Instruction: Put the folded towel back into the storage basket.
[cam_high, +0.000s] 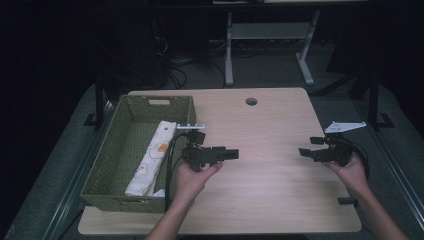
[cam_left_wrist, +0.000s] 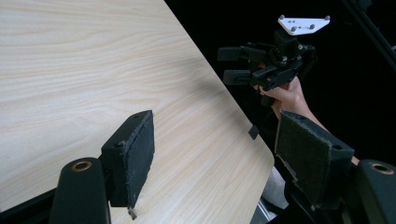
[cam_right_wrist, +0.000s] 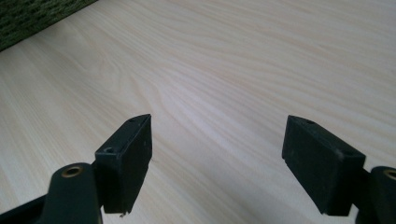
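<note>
Left gripper (cam_high: 235, 154): held over the pale wood worktop (cam_high: 270, 195) just right of the green basket (cam_high: 107, 155), jaws spread wide with nothing between them; its own view (cam_left_wrist: 215, 154) adds the fuzzy, frayed facing of its pads (cam_left_wrist: 140, 149) and bare wood grain beneath. Right gripper (cam_high: 303, 152): held near the worktop's right edge, well apart from the left one, jaws likewise parted and empty (cam_right_wrist: 217, 163); the left gripper view catches it from afar (cam_left_wrist: 229, 65), with the hand (cam_left_wrist: 285, 95) around it and its white three-cornered plate (cam_left_wrist: 302, 24) on top.

Basket: woven green, rectangular, at the worktop's left side; seen whole in the high view, while the right gripper view gives a dark green corner of it (cam_right_wrist: 32, 16). Cloth (cam_high: 150, 160): white, printed with orange and yellow motifs, rolled or folded long, lying inside the basket against its right wall; pattern too small to make out.

Worktop: round cable hole (cam_high: 251, 101) near the far edge. Small dark tab (cam_high: 346, 201) on the right edge; unclear what it is.

Writing, brands, labels: none legible.
</note>
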